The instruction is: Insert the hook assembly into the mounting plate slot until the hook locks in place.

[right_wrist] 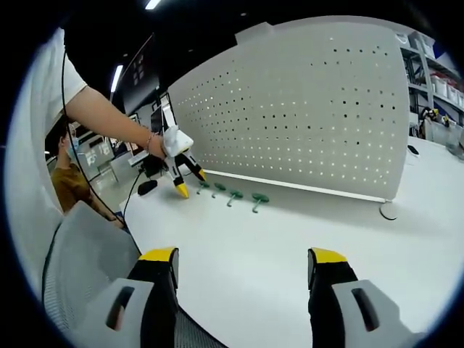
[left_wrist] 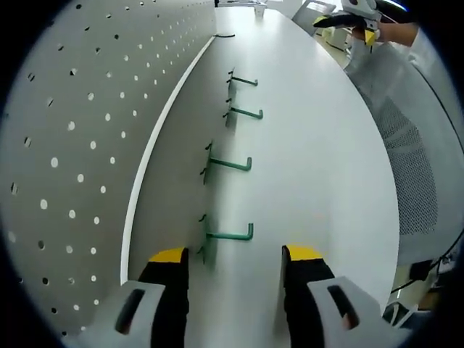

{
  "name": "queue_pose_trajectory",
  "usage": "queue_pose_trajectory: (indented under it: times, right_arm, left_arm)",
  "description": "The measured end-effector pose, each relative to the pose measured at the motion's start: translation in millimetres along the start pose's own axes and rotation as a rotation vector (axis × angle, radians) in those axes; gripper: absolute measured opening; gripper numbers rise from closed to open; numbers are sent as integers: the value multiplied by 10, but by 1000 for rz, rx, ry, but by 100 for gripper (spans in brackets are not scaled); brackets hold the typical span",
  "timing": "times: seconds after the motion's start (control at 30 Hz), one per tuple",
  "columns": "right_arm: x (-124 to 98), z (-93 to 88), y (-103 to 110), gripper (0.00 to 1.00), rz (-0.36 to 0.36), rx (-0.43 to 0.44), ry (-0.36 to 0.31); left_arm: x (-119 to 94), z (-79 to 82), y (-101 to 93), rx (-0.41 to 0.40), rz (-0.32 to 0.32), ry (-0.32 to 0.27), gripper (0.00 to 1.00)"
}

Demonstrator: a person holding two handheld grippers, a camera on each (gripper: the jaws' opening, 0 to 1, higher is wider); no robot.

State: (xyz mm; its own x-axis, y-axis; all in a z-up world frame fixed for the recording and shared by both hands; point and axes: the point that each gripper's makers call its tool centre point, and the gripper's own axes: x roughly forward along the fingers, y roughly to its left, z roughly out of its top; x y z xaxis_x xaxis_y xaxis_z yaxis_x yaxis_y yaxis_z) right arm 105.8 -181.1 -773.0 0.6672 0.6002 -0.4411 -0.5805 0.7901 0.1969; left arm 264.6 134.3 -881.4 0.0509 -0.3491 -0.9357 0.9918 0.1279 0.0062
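While open, left tool (left_wrist: 235, 264) flanks hook (left_wrist: 230, 235).

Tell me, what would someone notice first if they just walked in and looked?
Probably the four green hooks lying in a row on the white table, right beside the big white pegboard full of holes. The left gripper, open with yellow tips, sits just short of the nearest green hook.

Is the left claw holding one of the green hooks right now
No, the left claw is open and empty; the nearest green hook lies on the table just ahead of it.
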Motion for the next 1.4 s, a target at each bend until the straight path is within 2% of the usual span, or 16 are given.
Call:
queue_pose_trajectory:
  times: [0.23, 0.67, 0.9, 1.2, 1.4]
  right_arm:
    - [-5, -4, -4, 69, -2, -1, 1]
    - [2, -5, 33, 68, 5, 2, -3]
    - [3, -2, 43, 68, 6, 0, -2]
    - [5, 22, 31, 68, 2, 1, -8]
    - [11, 18, 40, 68, 3, 1, -5]
  left_arm:
    - [-7, -18, 61, -13, 13, -2, 38]
    - [-12, 2, 115, -78, 46, -6, 30]
    - [-15, 17, 152, -117, 69, -15, 22]
    - [-14, 17, 192, -124, 104, -15, 12]
    - [-12, 16, 208, -159, 124, -11, 8]
